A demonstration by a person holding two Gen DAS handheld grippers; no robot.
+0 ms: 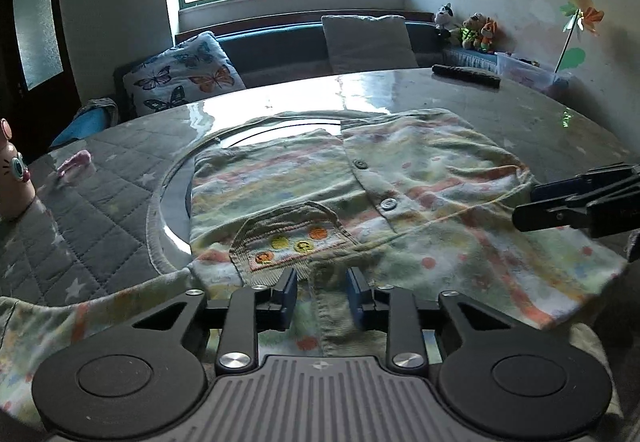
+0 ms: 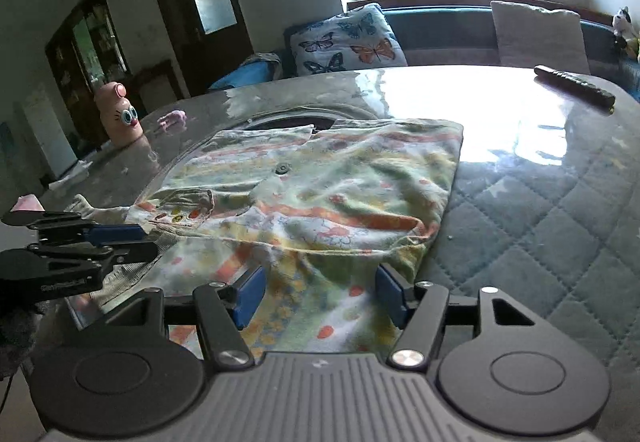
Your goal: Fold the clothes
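Child's shirt [image 1: 360, 198], pale green with orange and yellow stripes and dots, lies spread front-up on the round glass-topped table [image 1: 540, 110], over a quilted grey star-print cloth under the glass. Two buttons down the placket; corduroy chest pocket [image 1: 292, 238] with embroidered dots faces up. One side folded inward, its edge running across the body; near hem hangs over the table's near edge.

Left gripper [image 1: 322, 292]: jaws parted narrowly, blue pads either side of the placket strip at the hem, not closed on it.

Right gripper [image 2: 318, 292]: jaws set wide, fabric lying between the pads, no grip on it.

Beyond the shirt: dark remote control [image 1: 466, 75] near the far rim, pink cartoon-faced figure [image 2: 120, 114] at the left edge, small pink item [image 1: 76, 161] beside it. Butterfly cushion [image 1: 184, 74] on the bench under the window.
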